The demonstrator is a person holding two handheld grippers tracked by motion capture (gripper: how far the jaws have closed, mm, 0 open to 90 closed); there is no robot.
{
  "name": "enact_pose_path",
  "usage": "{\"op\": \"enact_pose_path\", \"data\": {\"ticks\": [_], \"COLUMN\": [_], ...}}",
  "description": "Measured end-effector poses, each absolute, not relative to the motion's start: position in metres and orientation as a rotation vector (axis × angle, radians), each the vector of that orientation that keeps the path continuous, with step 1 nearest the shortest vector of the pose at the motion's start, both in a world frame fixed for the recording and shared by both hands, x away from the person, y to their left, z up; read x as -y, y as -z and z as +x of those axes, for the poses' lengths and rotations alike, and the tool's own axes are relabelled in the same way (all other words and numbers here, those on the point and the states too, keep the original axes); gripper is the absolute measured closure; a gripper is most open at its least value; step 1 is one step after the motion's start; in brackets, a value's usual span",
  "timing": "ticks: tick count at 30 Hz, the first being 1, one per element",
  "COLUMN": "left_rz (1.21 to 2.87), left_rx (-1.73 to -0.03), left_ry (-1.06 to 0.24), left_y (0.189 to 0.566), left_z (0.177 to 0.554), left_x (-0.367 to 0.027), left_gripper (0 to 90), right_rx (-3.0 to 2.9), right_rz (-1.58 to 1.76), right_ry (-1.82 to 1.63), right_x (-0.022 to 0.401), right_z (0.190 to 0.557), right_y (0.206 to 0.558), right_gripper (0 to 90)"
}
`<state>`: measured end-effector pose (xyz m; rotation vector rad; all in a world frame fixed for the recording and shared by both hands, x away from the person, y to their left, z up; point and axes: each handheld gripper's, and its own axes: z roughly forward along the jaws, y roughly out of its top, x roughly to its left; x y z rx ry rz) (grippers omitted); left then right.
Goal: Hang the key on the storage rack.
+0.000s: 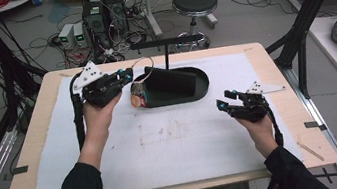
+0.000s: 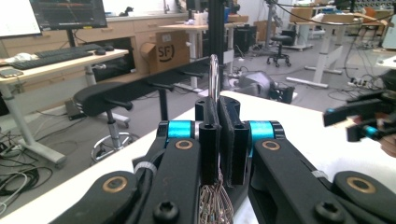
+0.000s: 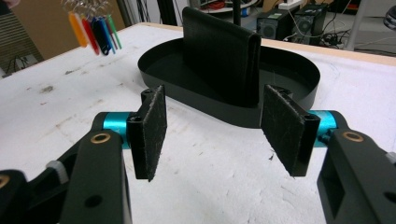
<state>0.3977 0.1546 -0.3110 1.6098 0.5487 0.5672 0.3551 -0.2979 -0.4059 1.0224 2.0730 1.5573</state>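
Left gripper [image 1: 126, 75] is held above the white mat [image 1: 173, 139], near the left end of the black oval tray [image 1: 201, 87]. Its jaws are pressed together on a metal ring [image 2: 214, 77], which is seen rising upright from between the pads in the left gripper view. A bunch of coloured key tags [image 1: 138, 99] is hung from that ring, below the jaw tips and just over the tray's left rim; whether the tags touch the rim cannot be told. In the right gripper view the tags [image 3: 93, 25] are seen dangling clear above the mat. Right gripper [image 1: 223, 102] is held low over the mat, to the right of the tray and well apart from the tags; its jaws are spread, with nothing between the pads. A black upright block [image 3: 222, 53] is stood inside the tray.
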Motion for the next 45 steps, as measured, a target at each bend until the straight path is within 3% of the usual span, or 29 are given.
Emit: {"op": "enact_pose_path", "data": {"ticks": [19,45], "left_rz": [1.626,1.630], "left_rx": [-0.622,-0.799], "left_ry": [-0.580,-0.573], "left_y": [0.297,0.338], "left_z": [0.443,0.472], "left_x": [-0.140,-0.152], "left_gripper": [86.6,86.6], "right_rx": [-2.072,-2.041], "right_rz": [1.030,1.014], "right_ry": [-1.563,-1.569], "right_x": [0.300,0.307], "right_z": [0.356,0.353], "right_y": [0.406,0.404], "right_gripper": [42.3,43.2]}}
